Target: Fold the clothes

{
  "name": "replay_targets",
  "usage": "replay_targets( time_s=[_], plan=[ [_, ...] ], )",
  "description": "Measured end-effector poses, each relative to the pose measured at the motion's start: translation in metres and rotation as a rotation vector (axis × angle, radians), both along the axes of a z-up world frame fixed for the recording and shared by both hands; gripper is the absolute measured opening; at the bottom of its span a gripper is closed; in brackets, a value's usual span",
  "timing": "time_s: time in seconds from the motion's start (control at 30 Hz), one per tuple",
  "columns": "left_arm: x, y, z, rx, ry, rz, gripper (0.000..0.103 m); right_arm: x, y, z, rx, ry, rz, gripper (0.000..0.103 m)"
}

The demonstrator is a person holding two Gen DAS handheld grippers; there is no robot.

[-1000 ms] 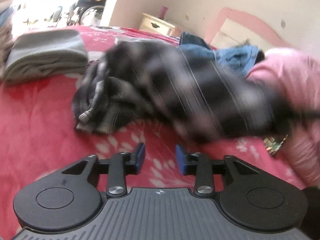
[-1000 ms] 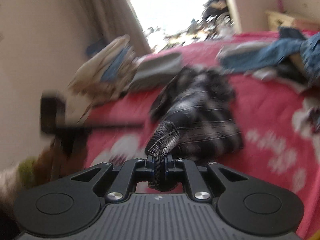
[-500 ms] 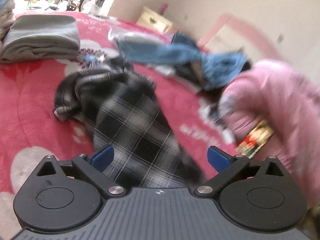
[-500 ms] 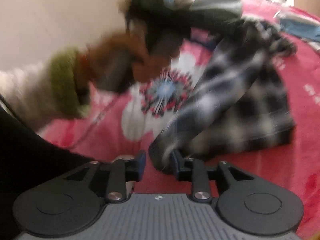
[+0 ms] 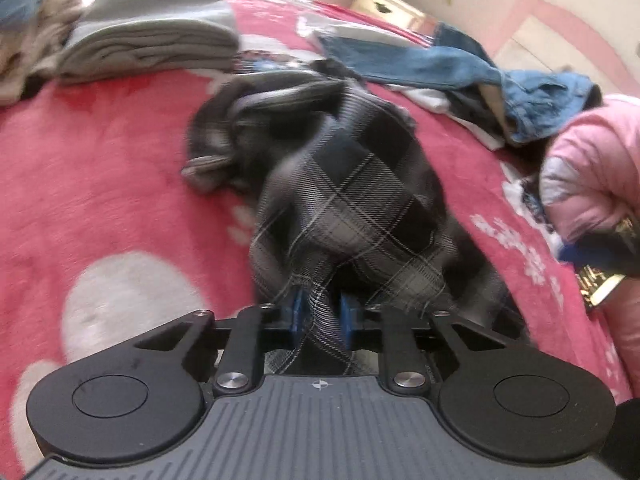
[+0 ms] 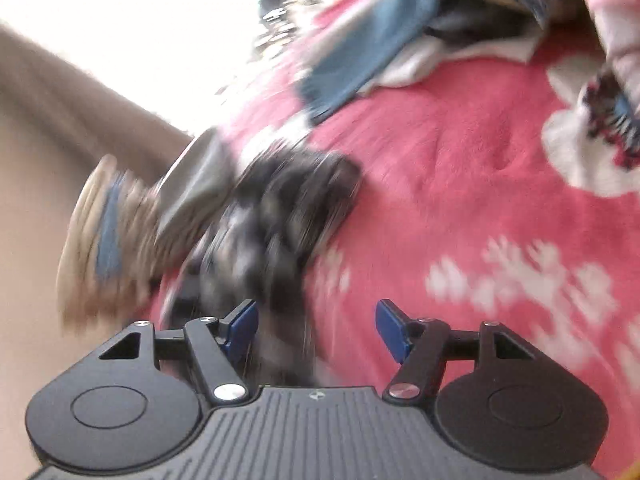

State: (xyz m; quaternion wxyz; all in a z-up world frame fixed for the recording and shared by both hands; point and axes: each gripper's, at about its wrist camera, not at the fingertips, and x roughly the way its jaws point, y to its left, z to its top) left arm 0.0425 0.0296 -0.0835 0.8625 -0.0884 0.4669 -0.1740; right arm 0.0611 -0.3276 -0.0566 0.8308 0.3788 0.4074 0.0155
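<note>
A black-and-grey plaid garment (image 5: pixel 352 184) lies crumpled on the red flowered blanket (image 5: pixel 104 168). My left gripper (image 5: pixel 322 320) is closing, and its blue pads pinch a fold of the garment's near edge. In the right wrist view the same plaid garment (image 6: pixel 280 216) is blurred and lies ahead and left. My right gripper (image 6: pixel 316 326) is opening, its blue pads stand wide apart, and nothing is gripped between them.
A folded grey garment (image 5: pixel 152 36) and a stack of clothes (image 5: pixel 24 20) sit at the far left. Blue jeans (image 5: pixel 448 64) and a pink jacket (image 5: pixel 592 168) lie at the right. A nightstand (image 5: pixel 384 4) stands beyond the bed by the wall.
My left gripper opened wide over the plaid garment, then closed on its near edge. My right gripper let go of the garment, opened and swung away with a roll.
</note>
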Motion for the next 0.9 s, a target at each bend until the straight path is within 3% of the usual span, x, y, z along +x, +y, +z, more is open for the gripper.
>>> replay_targets(
  time_s=[0.17,0.27,0.33,0.4,0.43,0.47,0.5,0.63,0.67,0.7,0.73,0.8,0.9],
  plan=[
    [0.000,0.023,-0.009,0.037,0.060,0.036,0.018,0.069,-0.004,-0.031,0.050,0.044,-0.104,0.072],
    [-0.002,0.032,-0.005,-0.008,0.049,0.040,0.022,0.095,-0.005,-0.048,0.122,0.065,-0.152,0.074],
    [-0.002,0.038,0.005,-0.066,0.016,0.041,0.035,0.102,-0.003,-0.050,0.134,0.053,-0.163,0.073],
    [0.004,0.038,0.019,-0.143,-0.035,0.038,0.068,0.107,0.001,-0.049,0.112,0.045,-0.155,0.056],
    [0.008,0.038,0.024,-0.178,-0.062,0.031,0.075,0.108,0.002,-0.047,0.092,0.044,-0.149,0.039],
    [0.015,0.033,0.030,-0.202,-0.092,0.016,0.088,0.106,0.002,-0.045,0.071,0.037,-0.143,0.027],
    [0.024,0.024,0.033,-0.202,-0.107,-0.003,0.102,0.102,0.002,-0.041,0.059,0.020,-0.139,0.022],
    [0.059,-0.015,0.032,-0.134,-0.143,-0.057,0.099,0.066,-0.005,0.001,-0.015,-0.112,-0.147,0.015],
    [0.068,-0.021,0.027,-0.114,-0.126,-0.052,0.089,0.054,-0.007,0.013,-0.044,-0.147,-0.150,0.015],
    [0.076,-0.027,0.021,-0.094,-0.107,-0.044,0.070,0.043,-0.009,0.026,-0.071,-0.179,-0.154,0.015],
    [0.079,-0.027,0.016,-0.103,-0.077,-0.029,0.062,0.032,-0.012,0.038,-0.096,-0.209,-0.161,0.015],
    [0.081,-0.022,0.008,-0.135,-0.032,-0.001,0.053,0.006,-0.020,0.062,-0.131,-0.260,-0.172,0.015],
    [0.070,-0.011,0.006,-0.151,-0.030,0.017,0.038,-0.028,-0.031,0.089,-0.160,-0.314,-0.182,0.015]
  ],
)
